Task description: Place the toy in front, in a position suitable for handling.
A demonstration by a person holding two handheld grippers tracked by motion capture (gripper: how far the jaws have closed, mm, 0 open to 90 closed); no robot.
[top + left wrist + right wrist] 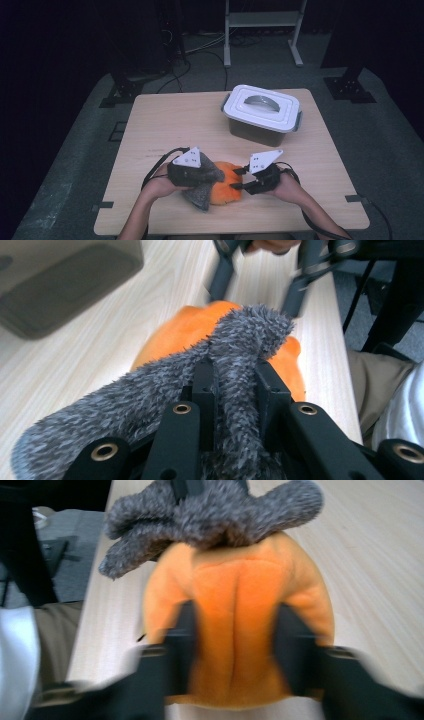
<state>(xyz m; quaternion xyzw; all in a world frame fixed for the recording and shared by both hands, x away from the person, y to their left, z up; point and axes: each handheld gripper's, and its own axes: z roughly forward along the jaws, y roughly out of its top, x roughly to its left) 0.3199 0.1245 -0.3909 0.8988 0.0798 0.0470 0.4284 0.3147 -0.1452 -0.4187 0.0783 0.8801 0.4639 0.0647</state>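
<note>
An orange plush toy (226, 189) with a grey fuzzy part (200, 196) lies near the table's front edge. My left gripper (215, 174) comes in from the left and is shut on a fold of the grey fuzz (250, 330), which stands up between its jaws (235, 375). The orange body (175, 335) lies beyond it. My right gripper (239, 178) faces it from the right. Its blurred jaws (237, 625) stand apart on either side of the orange plush (240, 575), and I see no squeeze on it. From the left gripper view the right gripper (257, 285) is open just past the grey tuft.
A grey storage box with a white lid and handle (261, 112) stands closed at the back right of the wooden table (165, 120). The plush lies close to the front edge, by the person's lap. A white rack stands on the floor beyond.
</note>
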